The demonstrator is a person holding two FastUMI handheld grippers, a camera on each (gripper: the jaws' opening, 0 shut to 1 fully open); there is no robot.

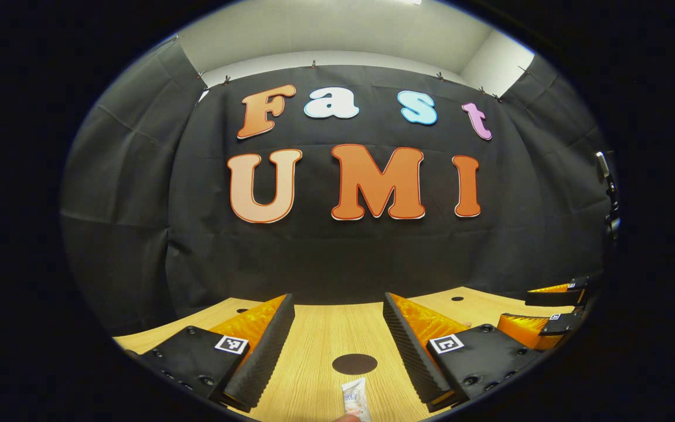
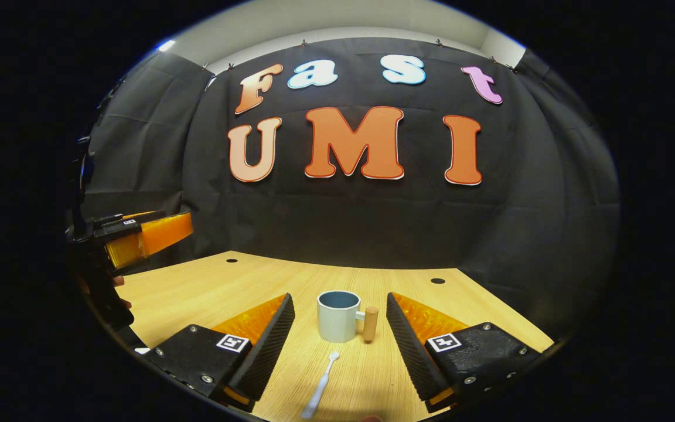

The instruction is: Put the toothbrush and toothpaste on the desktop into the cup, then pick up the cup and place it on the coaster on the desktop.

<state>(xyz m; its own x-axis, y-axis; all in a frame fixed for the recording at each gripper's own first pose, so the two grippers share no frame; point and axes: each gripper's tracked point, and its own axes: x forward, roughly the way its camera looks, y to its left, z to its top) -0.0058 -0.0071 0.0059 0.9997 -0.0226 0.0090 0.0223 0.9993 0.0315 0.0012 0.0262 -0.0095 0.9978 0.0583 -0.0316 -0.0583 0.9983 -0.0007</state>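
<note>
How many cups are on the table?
1. The cup stands upright on the wooden table in the right gripper view, just beyond the toothbrush, between the open fingers of the right gripper. Others could be out of view.

On the wooden desktop [image 2: 208, 293]: 1 cup [image 2: 338, 316] with 1 wooden handle [image 2: 370, 324]; 1 toothbrush [image 2: 321, 384] lying flat; 1 toothpaste tube [image 1: 355, 399]; 1 dark round coaster [image 1: 354, 364]; 2 grippers, the left gripper [image 1: 337, 346] and the right gripper [image 2: 340, 343], each with 2 fingers.
</note>
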